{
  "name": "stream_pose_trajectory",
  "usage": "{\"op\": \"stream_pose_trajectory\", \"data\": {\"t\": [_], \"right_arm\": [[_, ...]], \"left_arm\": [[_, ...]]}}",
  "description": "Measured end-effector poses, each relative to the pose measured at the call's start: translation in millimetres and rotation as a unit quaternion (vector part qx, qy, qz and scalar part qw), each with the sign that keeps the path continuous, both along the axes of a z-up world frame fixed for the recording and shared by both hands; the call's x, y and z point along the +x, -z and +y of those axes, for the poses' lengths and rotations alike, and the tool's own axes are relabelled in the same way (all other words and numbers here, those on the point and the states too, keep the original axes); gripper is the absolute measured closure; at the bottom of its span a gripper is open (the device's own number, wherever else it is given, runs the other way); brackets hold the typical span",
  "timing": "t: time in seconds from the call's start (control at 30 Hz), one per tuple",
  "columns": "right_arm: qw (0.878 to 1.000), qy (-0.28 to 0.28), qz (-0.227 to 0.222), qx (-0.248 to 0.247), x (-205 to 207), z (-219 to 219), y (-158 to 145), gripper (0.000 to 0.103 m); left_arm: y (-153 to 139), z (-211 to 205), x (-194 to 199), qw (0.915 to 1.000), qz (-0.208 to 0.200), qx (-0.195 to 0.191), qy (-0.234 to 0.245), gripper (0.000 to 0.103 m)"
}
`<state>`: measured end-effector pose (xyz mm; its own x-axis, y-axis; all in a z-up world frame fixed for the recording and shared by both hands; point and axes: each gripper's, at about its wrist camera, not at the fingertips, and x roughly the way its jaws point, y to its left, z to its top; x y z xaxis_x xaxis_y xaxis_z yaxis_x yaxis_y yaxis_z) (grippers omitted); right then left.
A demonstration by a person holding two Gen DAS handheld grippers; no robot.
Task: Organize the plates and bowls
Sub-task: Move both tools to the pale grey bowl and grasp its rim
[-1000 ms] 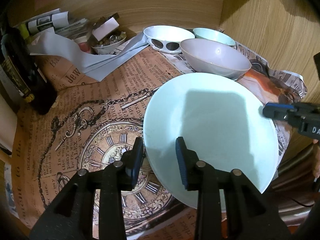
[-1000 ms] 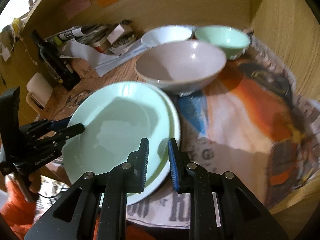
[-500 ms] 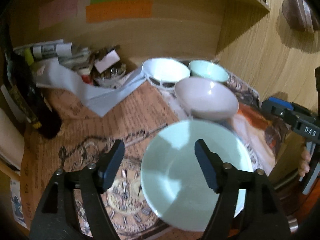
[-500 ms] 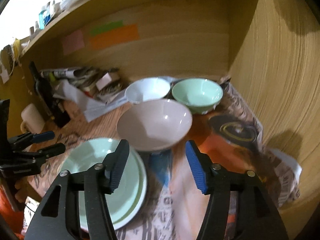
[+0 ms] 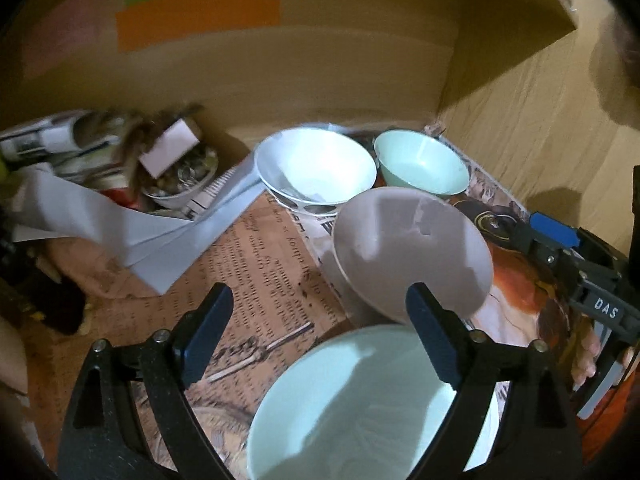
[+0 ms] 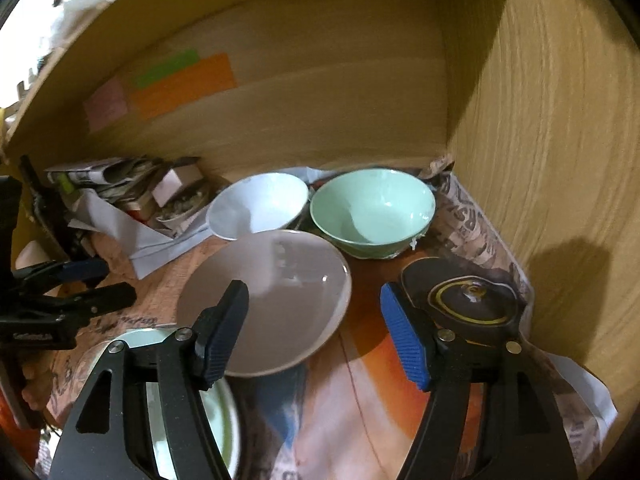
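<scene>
A stack of pale green plates lies at the near edge of the newspaper-covered shelf; it also shows in the right wrist view. Behind it sits a grey-pink bowl, then a white bowl and a mint green bowl. My left gripper is open and empty above the plates. My right gripper is open and empty, over the grey-pink bowl's right rim.
Crumpled papers and a small dish of clutter fill the back left. A dark bottle stands at far left. The wooden side wall closes the right; the back wall carries coloured sticky notes.
Both grippers let go of the plates, opened wide and pulled up and back. The plates now lie stacked on the shelf.
</scene>
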<state>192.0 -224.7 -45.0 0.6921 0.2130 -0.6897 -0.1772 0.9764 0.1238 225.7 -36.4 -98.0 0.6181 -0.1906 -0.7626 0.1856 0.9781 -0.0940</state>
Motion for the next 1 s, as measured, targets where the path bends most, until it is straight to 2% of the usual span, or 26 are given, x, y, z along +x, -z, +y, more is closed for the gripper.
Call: {"op": "stream_pose_trajectory", "data": {"t": [0.13, 0.43, 0.53, 0.63, 0.7, 0.77, 0.83, 0.9, 1.0], "right_arm": [[1.000, 0.000, 0.021, -0.002, 14, -3, 12, 0.038], [0.997, -0.010, 0.072, 0.010, 35, -3, 44, 0.038], [0.996, -0.013, 0.087, 0.015, 39, -2, 52, 0.042], [0.994, -0.019, 0.102, 0.025, 44, -1, 59, 0.059], [0.993, -0.025, 0.113, 0.031, 47, 0, 64, 0.074], [0.992, -0.034, 0.119, 0.037, 47, 2, 66, 0.080], [0.992, -0.035, 0.115, 0.032, 46, 4, 66, 0.080], [0.992, -0.033, 0.115, 0.035, 46, 4, 66, 0.080], [0.992, -0.031, 0.114, 0.034, 45, 4, 65, 0.080]], "left_arm": [[17, -8, 27, 0.9993, 0.036, -0.006, 0.005, 0.014], [41, -23, 55, 0.9976, 0.066, 0.001, 0.022, 0.015], [45, -24, 59, 0.9977, 0.065, 0.002, 0.017, 0.027], [48, -25, 63, 0.9970, 0.074, -0.001, 0.024, 0.038], [52, -25, 65, 0.9963, 0.081, -0.004, 0.030, 0.053], [55, -27, 66, 0.9952, 0.090, -0.008, 0.038, 0.063], [59, -27, 68, 0.9933, 0.103, -0.022, 0.049, 0.068], [62, -29, 71, 0.9906, 0.117, -0.036, 0.061, 0.079], [62, -34, 69, 0.9912, 0.114, -0.024, 0.063, 0.080]]}}
